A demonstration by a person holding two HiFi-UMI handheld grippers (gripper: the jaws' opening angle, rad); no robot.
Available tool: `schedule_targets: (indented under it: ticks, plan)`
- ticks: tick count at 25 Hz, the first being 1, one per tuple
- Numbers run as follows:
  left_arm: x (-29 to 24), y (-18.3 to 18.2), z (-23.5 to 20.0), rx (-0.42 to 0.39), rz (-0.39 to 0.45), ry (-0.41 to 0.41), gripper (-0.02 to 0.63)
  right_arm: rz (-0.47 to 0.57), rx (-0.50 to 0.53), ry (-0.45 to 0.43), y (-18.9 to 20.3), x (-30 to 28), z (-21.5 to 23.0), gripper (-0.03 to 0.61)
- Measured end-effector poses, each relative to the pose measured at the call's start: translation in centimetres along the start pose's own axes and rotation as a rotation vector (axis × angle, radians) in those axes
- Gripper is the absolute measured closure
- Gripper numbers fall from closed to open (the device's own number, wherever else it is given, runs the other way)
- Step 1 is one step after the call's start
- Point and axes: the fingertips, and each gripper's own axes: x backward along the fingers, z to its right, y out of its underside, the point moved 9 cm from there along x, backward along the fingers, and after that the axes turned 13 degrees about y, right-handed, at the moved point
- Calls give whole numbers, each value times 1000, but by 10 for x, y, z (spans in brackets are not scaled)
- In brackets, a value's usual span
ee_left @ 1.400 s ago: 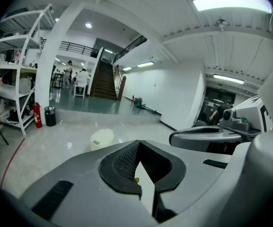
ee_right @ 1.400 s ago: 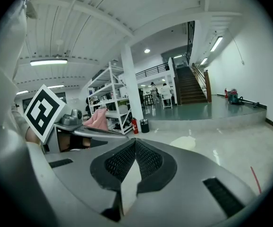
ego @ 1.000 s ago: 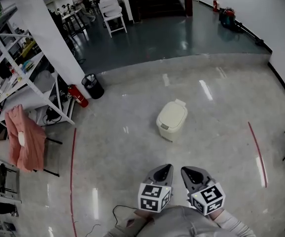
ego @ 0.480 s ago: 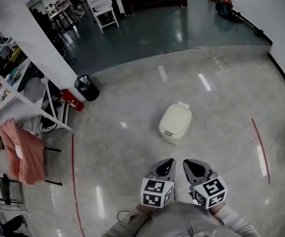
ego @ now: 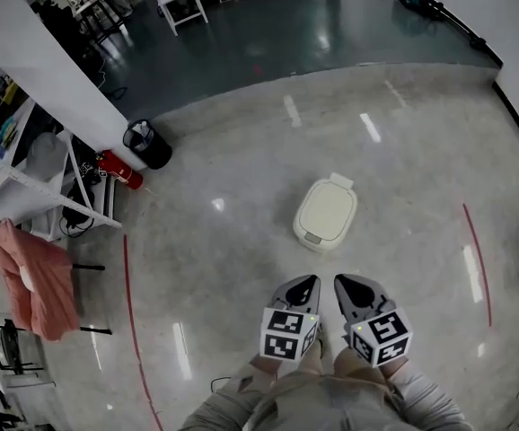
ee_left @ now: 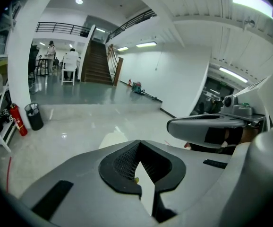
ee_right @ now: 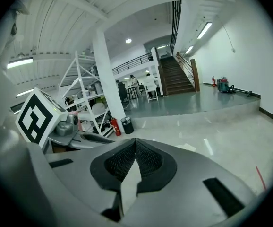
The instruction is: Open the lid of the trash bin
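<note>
The trash bin stands on the bare floor straight ahead of both grippers, well apart from them and roughly on the line that runs out between the two. Its cream lid lies flat and closed. A small tab sits on the edge nearest the grippers and what looks like the hinge is on the far edge.

The left gripper and right gripper are held side by side close to the person's body. Each is clenched tip to tip with nothing between the jaws.

Off to the left of the left gripper, and farther out, are a black waste basket and a red fire extinguisher by a pillar. A red floor line runs to the right of the right gripper.

The likely risks:
- The bin looks light, so a push on the near tab with closed tips could slide it across the polished floor or tip it.
- A press off to one side could glance off the smooth lid.
</note>
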Motion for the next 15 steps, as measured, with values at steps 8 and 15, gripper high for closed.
schedule_targets:
  ticks: [8,15]
  plan:
    - [-46,23,-54,43,-38,-15,611,-56,-37,44,13,-45,19,575]
    - [-102,58,-89,105,-91,-31,612,-116,-69,66,44,-86,41,575]
